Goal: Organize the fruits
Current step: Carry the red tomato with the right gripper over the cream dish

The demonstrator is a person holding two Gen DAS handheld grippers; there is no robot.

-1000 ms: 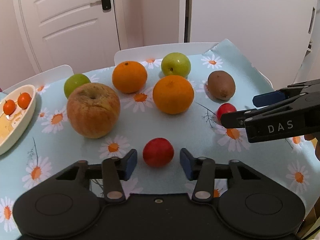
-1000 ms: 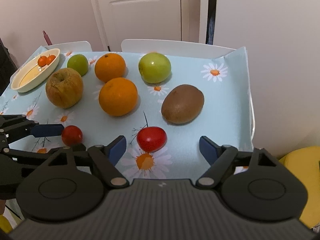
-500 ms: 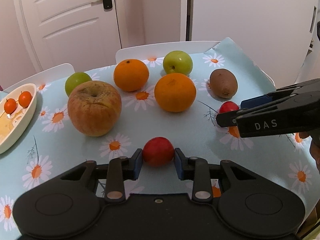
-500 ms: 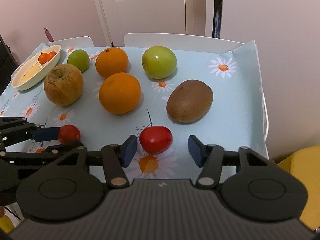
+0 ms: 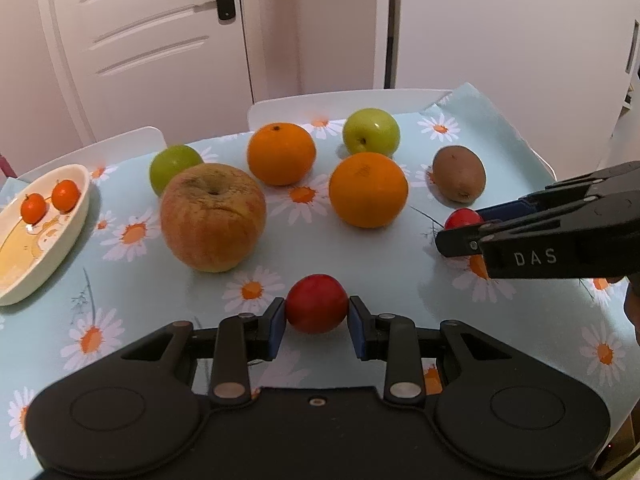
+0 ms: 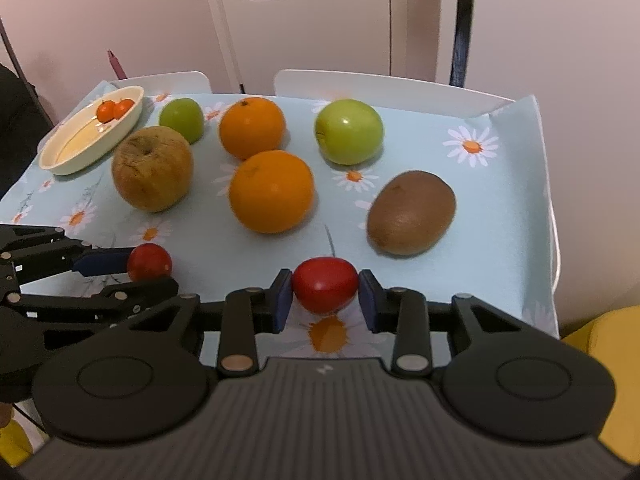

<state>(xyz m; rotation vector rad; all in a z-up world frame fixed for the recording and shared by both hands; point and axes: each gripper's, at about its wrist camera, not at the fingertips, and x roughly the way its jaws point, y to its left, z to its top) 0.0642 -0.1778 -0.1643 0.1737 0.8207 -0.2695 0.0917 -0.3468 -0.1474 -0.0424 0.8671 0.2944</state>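
Note:
My left gripper (image 5: 317, 322) is shut on a small round red fruit (image 5: 317, 309), just above the daisy tablecloth; it also shows in the right wrist view (image 6: 149, 262). My right gripper (image 6: 325, 300) is shut on a second red fruit (image 6: 325, 289), seen from the left wrist too (image 5: 462, 218). Behind them lie two oranges (image 5: 368, 189) (image 5: 281, 153), a big wrinkled apple (image 5: 213, 216), two green apples (image 5: 371, 131) (image 5: 175, 163) and a kiwi (image 5: 459, 179).
A cream oval dish (image 5: 44, 236) at the far left holds two small orange fruits (image 5: 49, 201). White chair backs (image 6: 384, 86) stand behind the table. The table's right edge (image 6: 549, 216) drops off near a wall; a door is behind.
Both grippers went from open to closed on their red fruits. The left gripper closed first, the right after. Both views have pulled up and back slightly.

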